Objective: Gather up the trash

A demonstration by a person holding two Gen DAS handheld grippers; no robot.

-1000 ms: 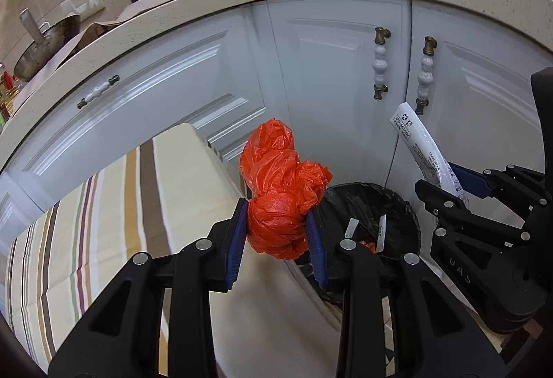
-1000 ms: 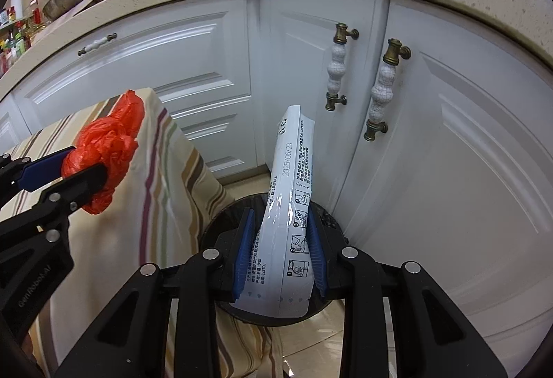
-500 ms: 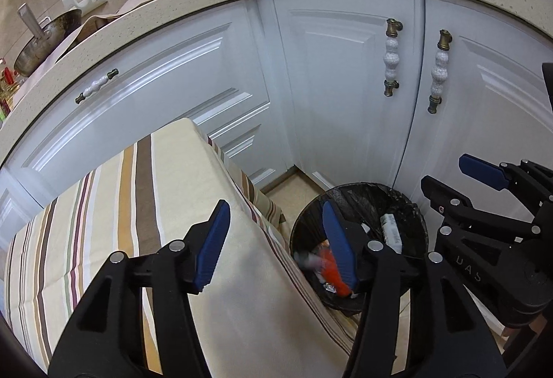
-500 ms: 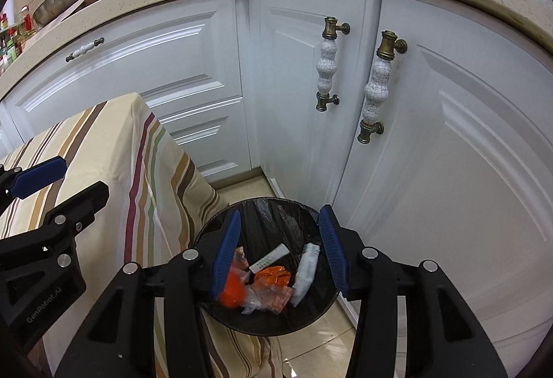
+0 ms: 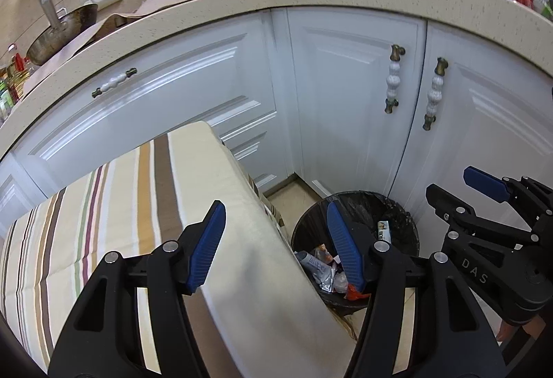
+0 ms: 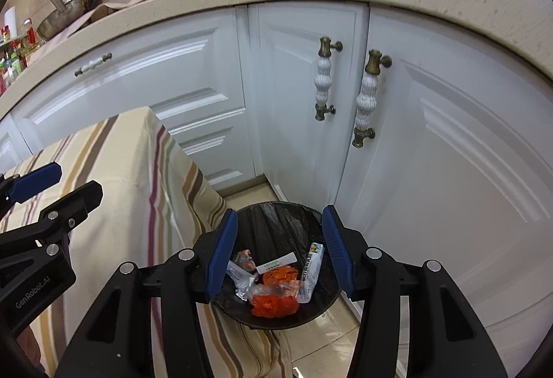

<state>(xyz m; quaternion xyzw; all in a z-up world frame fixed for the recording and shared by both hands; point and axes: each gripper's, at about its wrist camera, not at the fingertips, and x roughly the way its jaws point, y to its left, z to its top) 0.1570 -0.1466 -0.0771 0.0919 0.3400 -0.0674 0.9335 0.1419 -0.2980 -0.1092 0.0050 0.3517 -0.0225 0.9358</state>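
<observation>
Striped cloth [image 5: 114, 205] covers the surface; black-lined bin [image 6: 276, 215] (holding wrappers) stands on tiled floor [image 6: 321, 340] beside it.

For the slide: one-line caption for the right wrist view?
Right tool opening, empty, above the black bin holding orange bag and wrappers.

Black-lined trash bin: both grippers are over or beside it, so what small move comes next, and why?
Probably lift both grippers back toward the striped tablecloth to look for more litter. The left gripper and right gripper have opening jaws with nothing between them, and the crumpled orange plastic bag and white printed wrapper already lie inside the black-lined trash bin.
</observation>
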